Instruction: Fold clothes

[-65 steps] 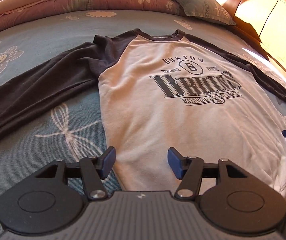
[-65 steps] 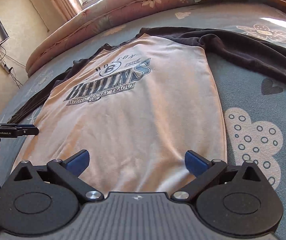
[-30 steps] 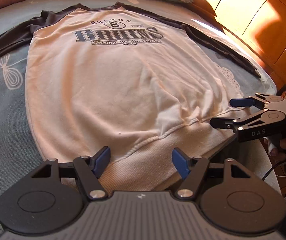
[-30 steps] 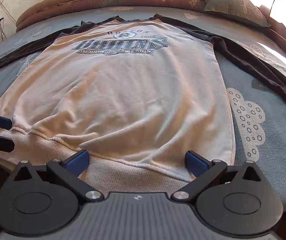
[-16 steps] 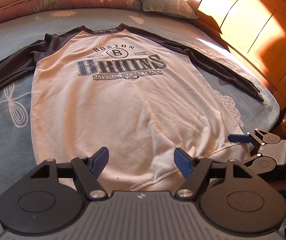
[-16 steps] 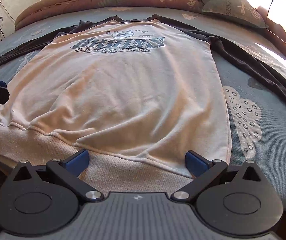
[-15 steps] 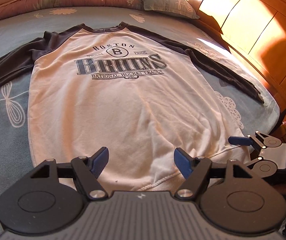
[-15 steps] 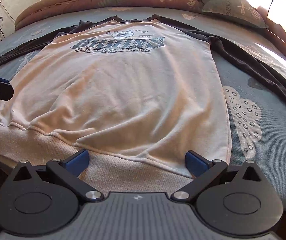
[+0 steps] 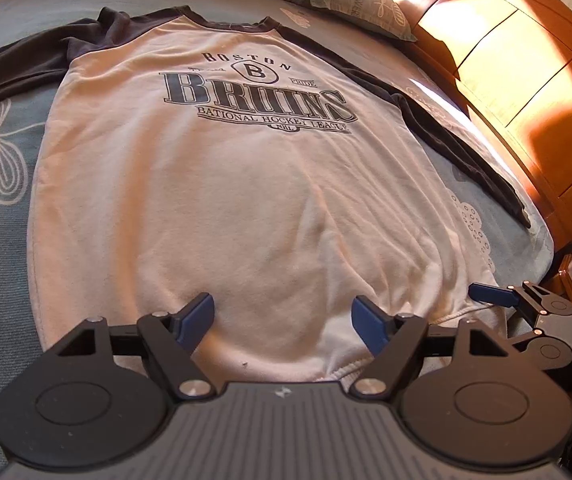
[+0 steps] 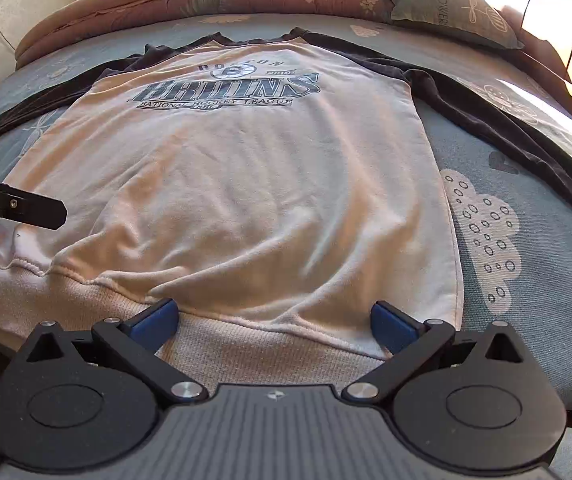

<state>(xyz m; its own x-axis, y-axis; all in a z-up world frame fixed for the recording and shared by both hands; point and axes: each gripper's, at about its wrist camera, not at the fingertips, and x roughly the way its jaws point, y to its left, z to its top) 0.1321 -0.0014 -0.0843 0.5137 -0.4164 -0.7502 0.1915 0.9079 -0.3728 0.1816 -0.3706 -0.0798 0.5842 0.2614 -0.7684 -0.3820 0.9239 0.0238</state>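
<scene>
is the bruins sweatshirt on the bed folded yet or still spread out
Spread out. The sweatshirt lies flat, print up, on the bed, both dark sleeves extended sideways, no fold made.

The shirt (image 9: 221,200) lies flat on the bed (image 9: 1,240), filling mid-frame, collar toward the top, hem at the bottom. Its sleeves run out to both sides. A pillow (image 9: 358,4) sits upper right; the headboard (image 9: 526,80) stands along the right edge.

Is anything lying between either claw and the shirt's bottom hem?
Nothing visible. Both the left claw and right claw hang open right above the shirt, its ribbed hem bare.
</scene>
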